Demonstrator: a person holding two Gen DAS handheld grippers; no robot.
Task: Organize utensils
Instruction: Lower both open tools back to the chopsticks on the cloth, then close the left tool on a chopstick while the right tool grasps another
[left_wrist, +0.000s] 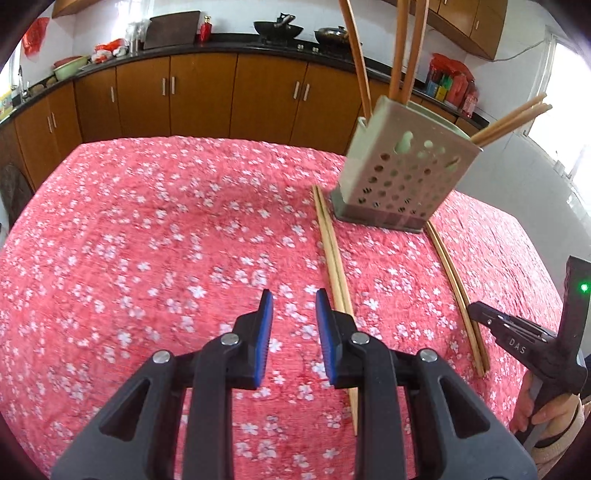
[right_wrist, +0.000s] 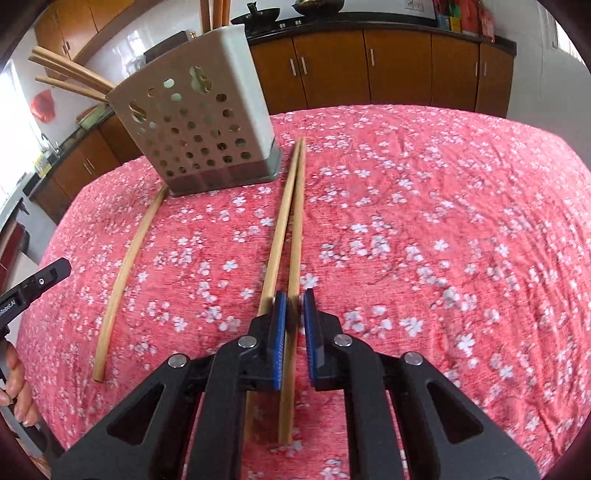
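A beige perforated utensil holder (left_wrist: 402, 177) (right_wrist: 199, 125) stands on the pink floral tablecloth (left_wrist: 166, 229), with several wooden chopsticks and handles in it. Two pairs of chopsticks lie flat in front of it. In the right wrist view my right gripper (right_wrist: 294, 295) is shut on one chopstick (right_wrist: 296, 221) of the right-hand pair, while its mate (right_wrist: 279, 229) passes under the left finger. My left gripper (left_wrist: 293, 295) hovers open over bare cloth, with the other pair (left_wrist: 332, 266) just beside its right finger. From the left wrist view, the right gripper (left_wrist: 476, 308) meets its pair (left_wrist: 456, 288).
Brown cabinets (left_wrist: 207, 96) and a black counter with woks (left_wrist: 277, 29) run behind the table. The table's far edge lies just beyond the holder. A person's hand (left_wrist: 546, 413) holds the right gripper's handle. The left gripper's tip (right_wrist: 55, 269) shows beside a chopstick (right_wrist: 129, 266).
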